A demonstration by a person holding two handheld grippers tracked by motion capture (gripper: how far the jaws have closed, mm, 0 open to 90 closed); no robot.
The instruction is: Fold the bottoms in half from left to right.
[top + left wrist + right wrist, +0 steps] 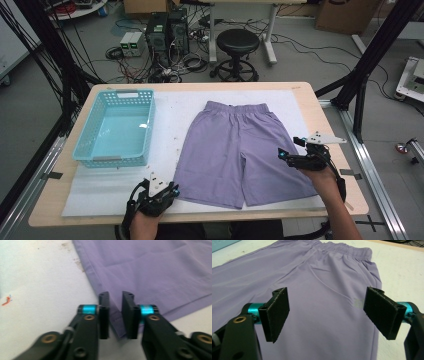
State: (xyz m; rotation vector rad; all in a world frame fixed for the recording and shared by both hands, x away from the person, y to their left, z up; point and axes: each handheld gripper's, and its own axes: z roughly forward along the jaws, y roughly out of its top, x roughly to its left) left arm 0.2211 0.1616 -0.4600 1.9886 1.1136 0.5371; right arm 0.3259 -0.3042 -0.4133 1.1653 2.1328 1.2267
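Lilac shorts [236,152] lie flat on the white mat [170,120], waistband away from the person, just right of the turquoise basket [117,127]. The left gripper [115,312], jaws narrowed with a slim gap left, straddles the near hem corner. The right gripper [325,312] hovers wide open, holding nothing, over the other leg, bare mat beyond that edge.

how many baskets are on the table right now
1. The light blue basket sits at the table's far left, beside the purple shorts, apart from them. Nothing else on the table looks like a basket.
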